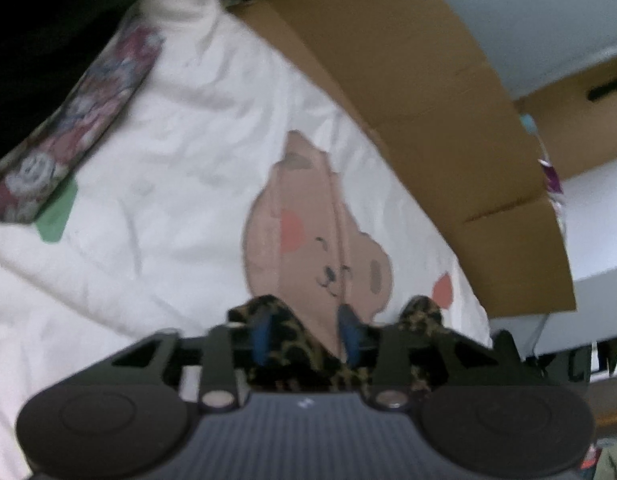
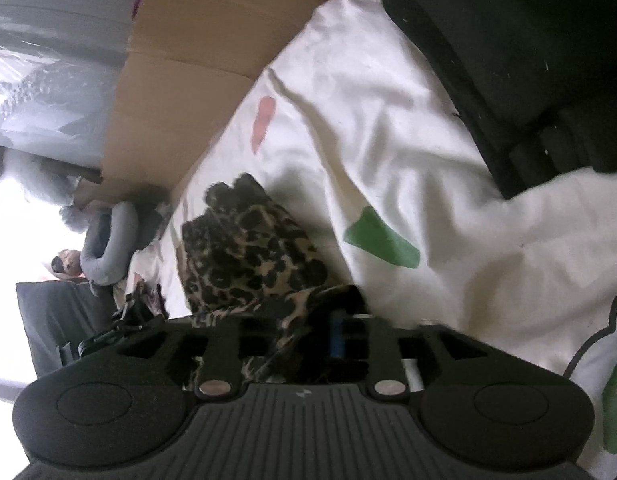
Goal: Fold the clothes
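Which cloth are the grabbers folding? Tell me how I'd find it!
Find the big white bedsheet with the bear picture, next to the brown cardboard box. Close to both grabbers lies a small crumpled cloth, the leopard-print garment. It is the only tan fabric with dark spots; the cloth at the sheet's other edge, the cartoon-print fabric, is pink and grey.

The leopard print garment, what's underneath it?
The leopard-print fabric garment rests on a white quilt printed with cartoon bears. Whatever lies directly beneath it is covered.
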